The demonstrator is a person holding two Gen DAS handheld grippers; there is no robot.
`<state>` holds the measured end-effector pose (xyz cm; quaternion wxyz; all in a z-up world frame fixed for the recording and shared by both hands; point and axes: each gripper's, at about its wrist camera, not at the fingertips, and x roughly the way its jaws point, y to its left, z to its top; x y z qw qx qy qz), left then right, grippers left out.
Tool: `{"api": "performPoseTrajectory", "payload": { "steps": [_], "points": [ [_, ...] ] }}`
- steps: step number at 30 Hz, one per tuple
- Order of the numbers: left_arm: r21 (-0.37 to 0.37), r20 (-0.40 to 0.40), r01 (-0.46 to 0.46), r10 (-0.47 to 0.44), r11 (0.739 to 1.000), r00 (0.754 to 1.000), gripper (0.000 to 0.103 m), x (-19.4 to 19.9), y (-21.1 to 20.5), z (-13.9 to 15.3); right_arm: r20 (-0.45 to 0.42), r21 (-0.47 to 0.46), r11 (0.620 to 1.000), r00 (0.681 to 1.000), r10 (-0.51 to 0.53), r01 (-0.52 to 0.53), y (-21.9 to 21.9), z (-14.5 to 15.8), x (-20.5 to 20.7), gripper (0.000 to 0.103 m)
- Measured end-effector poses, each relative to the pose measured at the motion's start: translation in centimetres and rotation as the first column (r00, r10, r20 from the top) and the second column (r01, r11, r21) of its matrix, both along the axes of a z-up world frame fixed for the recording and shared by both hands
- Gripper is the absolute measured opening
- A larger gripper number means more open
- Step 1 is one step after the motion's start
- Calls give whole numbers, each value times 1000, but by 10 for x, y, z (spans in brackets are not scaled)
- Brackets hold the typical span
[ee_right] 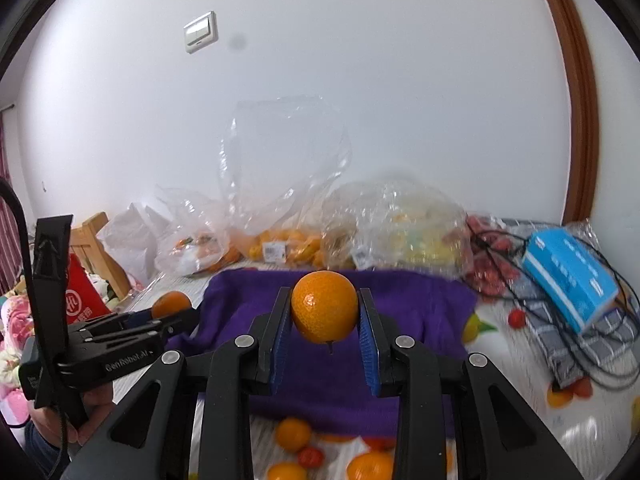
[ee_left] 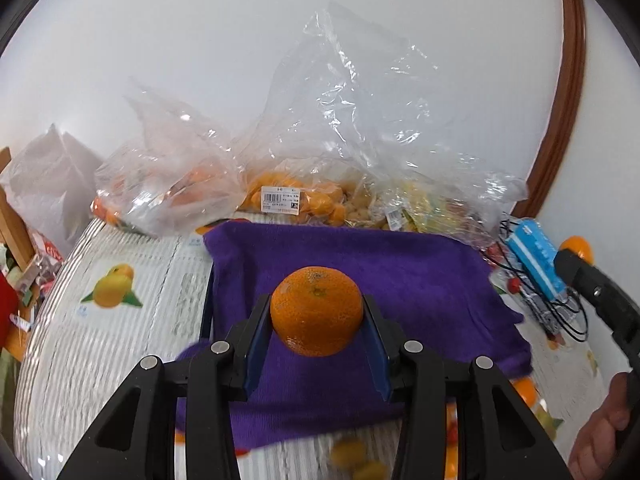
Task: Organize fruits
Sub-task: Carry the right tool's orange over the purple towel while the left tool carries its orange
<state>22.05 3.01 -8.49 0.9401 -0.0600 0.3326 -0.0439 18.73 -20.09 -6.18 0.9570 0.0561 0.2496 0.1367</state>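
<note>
— Above the purple cloth (ee_left: 400, 264), what's in each tool?
— My left tool (ee_left: 317, 312) grips one orange (ee_left: 317, 310); my right tool (ee_right: 325, 308) clamps another orange (ee_right: 324, 307).
— And the rest?
— Bagged fruit (ee_left: 296, 196) lies behind the cloth, on the worktop (ee_left: 120, 320).

Two grippers each clamp one orange (ee_left: 317, 311) (ee_right: 324, 307) above one purple cloth (ee_right: 420, 304), behind which lie several clear bags (ee_left: 192, 176) and one blue box (ee_right: 570, 280).
</note>
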Motion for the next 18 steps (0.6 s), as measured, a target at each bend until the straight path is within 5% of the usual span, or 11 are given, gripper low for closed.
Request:
{"api": "performPoseTrajectory", "payload": {
  "steps": [5, 18],
  "points": [
    [-9, -5, -13, 13, 1000, 1000, 41, 24, -7, -17, -3, -18, 1000, 1000, -26, 26, -4, -10, 25, 31],
    [-26, -43, -31, 30, 999, 999, 41, 35, -8, -63, -182, -26, 998, 982, -57, 53, -19, -72, 59, 31]
  ]
}}
